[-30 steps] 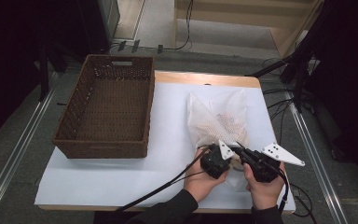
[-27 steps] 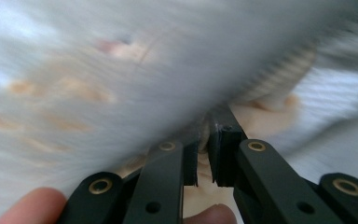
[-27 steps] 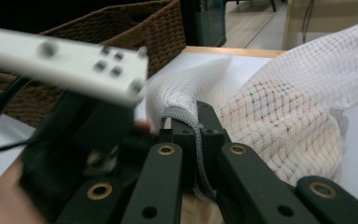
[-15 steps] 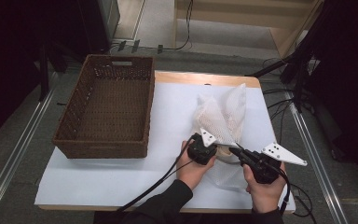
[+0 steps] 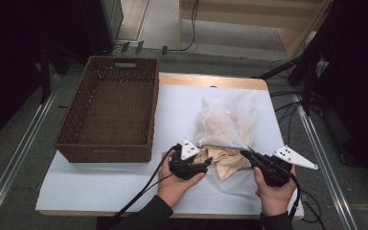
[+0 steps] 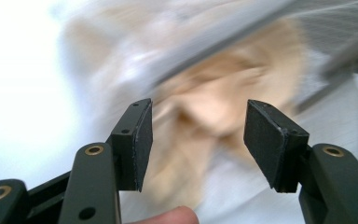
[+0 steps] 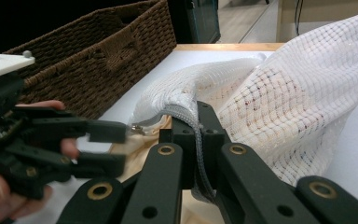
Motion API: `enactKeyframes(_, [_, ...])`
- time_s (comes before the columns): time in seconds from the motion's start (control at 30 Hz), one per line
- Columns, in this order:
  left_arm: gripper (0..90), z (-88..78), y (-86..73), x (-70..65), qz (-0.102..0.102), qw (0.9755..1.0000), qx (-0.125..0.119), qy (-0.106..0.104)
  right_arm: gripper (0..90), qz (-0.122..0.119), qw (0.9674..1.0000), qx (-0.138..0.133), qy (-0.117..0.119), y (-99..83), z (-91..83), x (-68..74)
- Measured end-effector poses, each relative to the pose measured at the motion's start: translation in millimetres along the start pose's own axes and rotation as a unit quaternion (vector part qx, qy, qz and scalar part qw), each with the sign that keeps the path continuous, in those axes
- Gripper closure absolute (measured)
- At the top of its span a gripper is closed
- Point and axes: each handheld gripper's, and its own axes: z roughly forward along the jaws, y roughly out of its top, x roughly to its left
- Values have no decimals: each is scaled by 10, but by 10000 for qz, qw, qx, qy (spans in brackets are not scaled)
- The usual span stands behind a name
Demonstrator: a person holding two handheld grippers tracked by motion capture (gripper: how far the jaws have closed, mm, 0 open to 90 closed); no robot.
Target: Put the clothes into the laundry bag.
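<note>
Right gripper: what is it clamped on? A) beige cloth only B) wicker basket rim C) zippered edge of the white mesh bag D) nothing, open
C: in the right gripper view the right gripper has its fingers shut on the grey zippered edge of the mesh bag, with the basket well apart.

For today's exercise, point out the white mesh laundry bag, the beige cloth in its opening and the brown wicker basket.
White mesh laundry bag (image 5: 227,120), high view, upper mesh panel.
Beige cloth (image 5: 226,160), high view, crumpled part at the bag's opening.
Brown wicker basket (image 5: 112,112), high view, woven floor.
</note>
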Motion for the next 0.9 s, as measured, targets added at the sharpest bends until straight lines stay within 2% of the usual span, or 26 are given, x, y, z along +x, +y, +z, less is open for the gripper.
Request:
enactKeyframes(0.03, [425, -11, -40, 70, -173, 9997, 79, 145, 900, -7, 10000, -5, 4, -3, 7, 5])
enactKeyframes(0.1, [425, -7, -128, 205, -478, 9982, 274, 240, 900, -24, 10000, 1, 7, -7, 19, 20])
enactKeyframes(0.17, [416, 35, -216, 291, -709, 9962, 495, 134, 900, -59, 10000, 18, 8, -12, 30, 33])
enactKeyframes(0.2, [412, 55, -234, 296, -753, 9956, 544, 110, 900, -46, 10000, 38, 13, -16, 39, 44])
enactKeyframes(0.27, [422, 71, -238, 284, -694, 9960, 555, 70, 900, -54, 10000, 57, 31, -26, 55, 53])
enactKeyframes(0.33, [506, 89, -215, 276, -608, 9962, 624, -59, 900, -56, 9999, 80, 47, -37, 72, 59])
enactKeyframes(0.4, [653, 122, -210, 254, -471, 9958, 776, -138, 900, -71, 9999, 102, 42, -42, 80, 58])
enactKeyframes(0.47, [844, 113, -213, 239, -365, 9947, 921, -280, 900, -69, 9999, 105, 54, -46, 80, 54])
enactKeyframes(0.5, [873, 99, -218, 223, -350, 9948, 903, -323, 900, -67, 9999, 100, 53, -46, 77, 50])
enactKeyframes(0.53, [881, 80, -222, 214, -308, 9945, 915, -417, 900, -68, 9999, 95, 61, -46, 71, 44])
enactKeyframes(0.67, [888, -54, -274, 177, -345, 9913, 952, -838, 900, -63, 9999, 76, 58, -48, 44, 41])
enactKeyframes(0.73, [889, -150, -327, 162, -249, 9913, 969, -854, 900, -96, 9999, 70, 85, -49, 34, 63])
enactKeyframes(0.83, [890, -307, -444, 157, -208, 9893, 1033, -1007, 900, -161, 9997, 93, 158, -61, 36, 126])
enactKeyframes(0.9, [891, -429, -543, 137, -146, 9889, 1043, -1050, 900, -229, 9994, 126, 229, -76, 50, 187])
